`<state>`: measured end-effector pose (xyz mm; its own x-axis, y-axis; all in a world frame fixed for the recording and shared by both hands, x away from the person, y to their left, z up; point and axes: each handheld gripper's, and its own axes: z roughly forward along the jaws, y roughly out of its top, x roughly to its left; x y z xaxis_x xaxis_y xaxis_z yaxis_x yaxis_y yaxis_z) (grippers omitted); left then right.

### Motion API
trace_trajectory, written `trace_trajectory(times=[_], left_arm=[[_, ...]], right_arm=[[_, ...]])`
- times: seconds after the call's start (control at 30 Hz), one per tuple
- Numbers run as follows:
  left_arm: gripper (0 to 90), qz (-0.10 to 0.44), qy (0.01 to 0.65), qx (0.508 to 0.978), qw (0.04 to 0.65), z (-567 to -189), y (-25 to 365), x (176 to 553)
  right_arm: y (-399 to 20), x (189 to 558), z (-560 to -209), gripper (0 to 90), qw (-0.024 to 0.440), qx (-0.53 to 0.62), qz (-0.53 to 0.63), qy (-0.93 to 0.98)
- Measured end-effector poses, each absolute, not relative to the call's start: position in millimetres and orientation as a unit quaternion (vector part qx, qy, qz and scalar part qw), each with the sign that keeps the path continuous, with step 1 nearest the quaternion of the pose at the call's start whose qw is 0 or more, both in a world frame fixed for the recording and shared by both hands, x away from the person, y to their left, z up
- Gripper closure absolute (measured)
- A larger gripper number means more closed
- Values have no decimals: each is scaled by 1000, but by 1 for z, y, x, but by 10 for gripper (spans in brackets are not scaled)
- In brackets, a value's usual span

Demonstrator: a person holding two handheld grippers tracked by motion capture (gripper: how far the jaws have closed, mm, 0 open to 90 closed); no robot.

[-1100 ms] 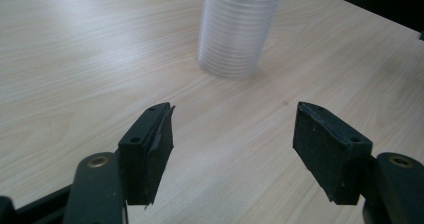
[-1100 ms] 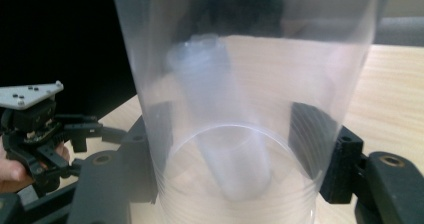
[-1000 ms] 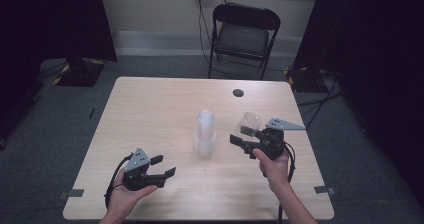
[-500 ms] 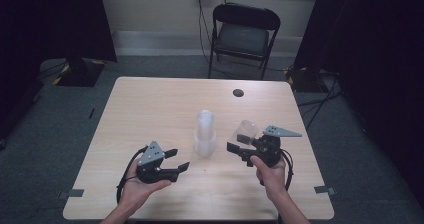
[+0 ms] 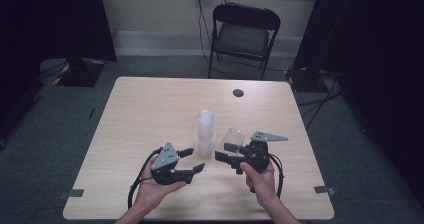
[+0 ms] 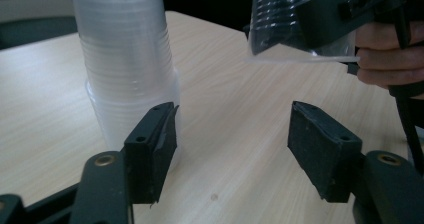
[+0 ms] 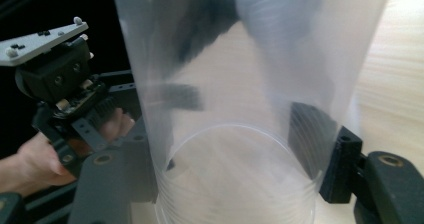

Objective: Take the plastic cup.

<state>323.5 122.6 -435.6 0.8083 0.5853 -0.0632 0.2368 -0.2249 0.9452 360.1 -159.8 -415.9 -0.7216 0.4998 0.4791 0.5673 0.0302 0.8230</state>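
**One cup off the stack, second gripper moving in**

So here the right gripper (image 5: 226,157) is pinching a single clear plastic cup (image 5: 233,137), jaws clamped on its wall from both sides. You can see that best in the right gripper view, where the cup (image 7: 250,104) sits between the two black jaws. It's held just right of the stack of cups (image 5: 205,132), which stands upright near the middle of the table (image 5: 150,109), mouth-down as far as I can tell, with the wider rims at the bottom.

The left gripper (image 5: 193,160) has its jaws spread with nothing between them (they've just been closing a little, but there's still a wide gap). In the left gripper view, the stack (image 6: 125,59) rises just behind one jaw, and the held cup (image 6: 295,21) hangs above and to the other side, clear of the tabletop.

My read: the single cup is separated and being carried, and the left gripper is lining up on either the stack's base or the loose cup. I can't call which.

Orientation: the held cup's long axis is tipped off vertical, with the rim end low and nearer the left gripper and the closed end up and away. The next move probably needs the left jaws centred before they squeeze, since thin plastic buckles easily.
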Motion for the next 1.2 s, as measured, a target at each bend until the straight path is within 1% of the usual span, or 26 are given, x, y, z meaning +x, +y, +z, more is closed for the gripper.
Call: trace_trajectory(times=[0.2,0.23,0.27,0.33,0.43,0.53,0.57,0.6,0.7,0.9,1.0,1.1,1.2], left_arm=[[467,149,267,756,580,-438,121,317],[490,153,265,753,583,-439,120,316],[536,155,260,752,585,-440,120,316],[563,163,254,753,585,-441,118,314],[592,172,244,750,590,-442,116,313],[628,193,237,746,592,-442,114,311],[639,208,234,742,592,-442,113,310],[662,213,231,739,596,-443,112,310],[696,233,221,736,596,-443,110,308],[730,245,210,728,605,-443,108,306],[730,251,211,724,607,-443,106,305],[727,254,211,719,611,-444,105,306],[713,256,211,717,613,-444,104,306]], right_arm=[[-150,356,-421,347,77,-374,-598,-705],[-149,356,-422,347,85,-375,-599,-703],[-147,356,-423,349,98,-378,-602,-697],[-143,356,-425,353,122,-383,-603,-689],[-140,355,-425,352,136,-383,-607,-683],[-138,355,-425,354,157,-389,-612,-671],[-138,354,-425,355,161,-390,-613,-668],[-137,354,-425,355,163,-388,-612,-670],[-134,352,-426,356,166,-388,-609,-672],[-130,351,-427,358,186,-392,-609,-664],[-128,350,-428,358,200,-400,-609,-655],[-125,350,-431,360,227,-410,-611,-638],[-123,348,-433,361,236,-415,-609,-633]])
